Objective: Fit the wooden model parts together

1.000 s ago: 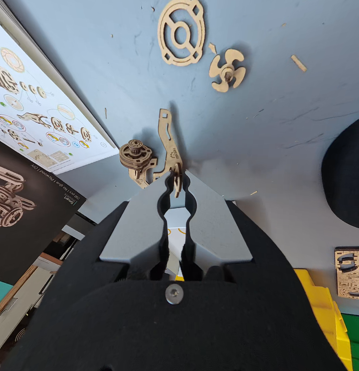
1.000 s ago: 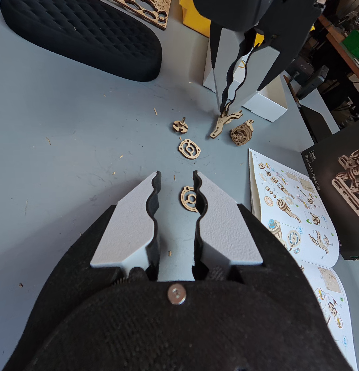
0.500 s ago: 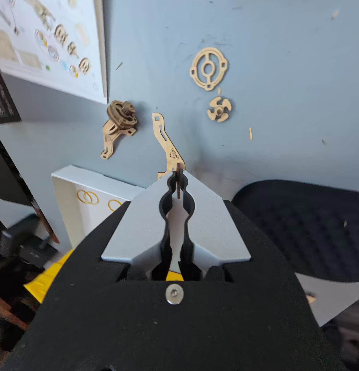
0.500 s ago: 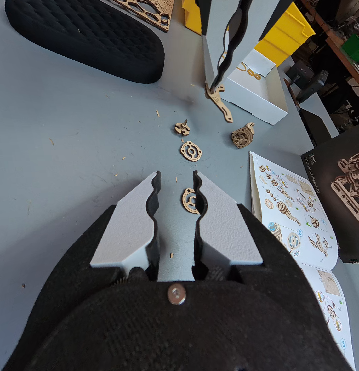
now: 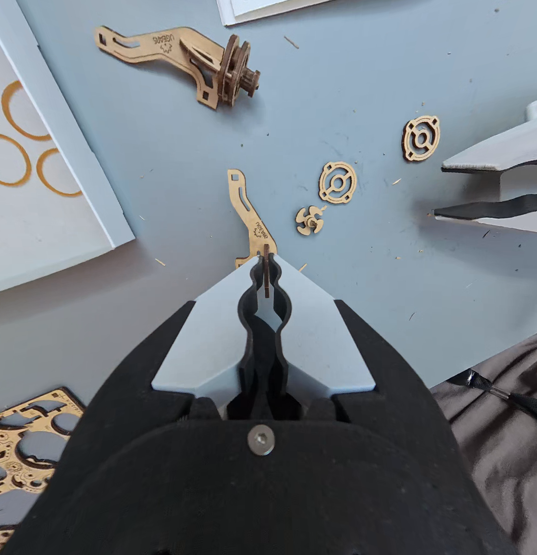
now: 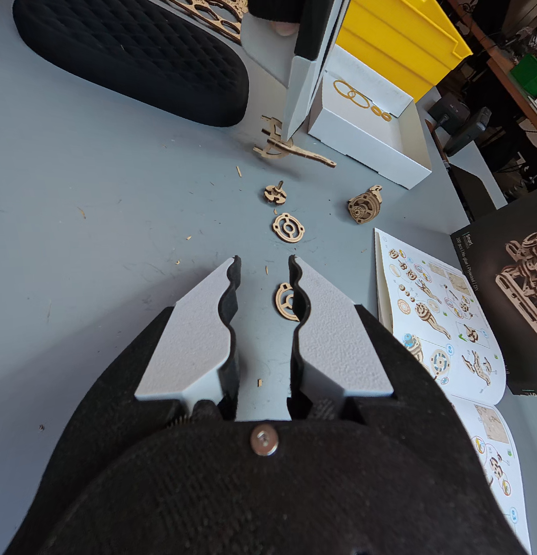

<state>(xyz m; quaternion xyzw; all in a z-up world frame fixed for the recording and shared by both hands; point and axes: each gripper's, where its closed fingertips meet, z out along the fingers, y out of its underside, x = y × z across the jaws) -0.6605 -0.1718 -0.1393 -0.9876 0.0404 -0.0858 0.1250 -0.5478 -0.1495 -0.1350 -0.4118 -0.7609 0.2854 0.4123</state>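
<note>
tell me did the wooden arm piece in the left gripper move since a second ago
Yes. In the right wrist view the wooden arm piece was beside the drum assembly; it now sits farther away, near the black cushion.

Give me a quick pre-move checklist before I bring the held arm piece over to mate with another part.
1. Left gripper shut on the flat arm piece: ok, pinched at its tab end.
2. Arm piece clear of the table: cannot tell; in the right wrist view it looks just lifted.
3. Right gripper open and empty: ok.
4. Ring disc within the right gripper's reach: ok, it lies flat, partly under the right finger.
5. Assembled hub arm unobstructed: ok, it lies alone on the table.
6. Fan piece and second ring disc beside the arm piece: ok, apart from it.
</note>
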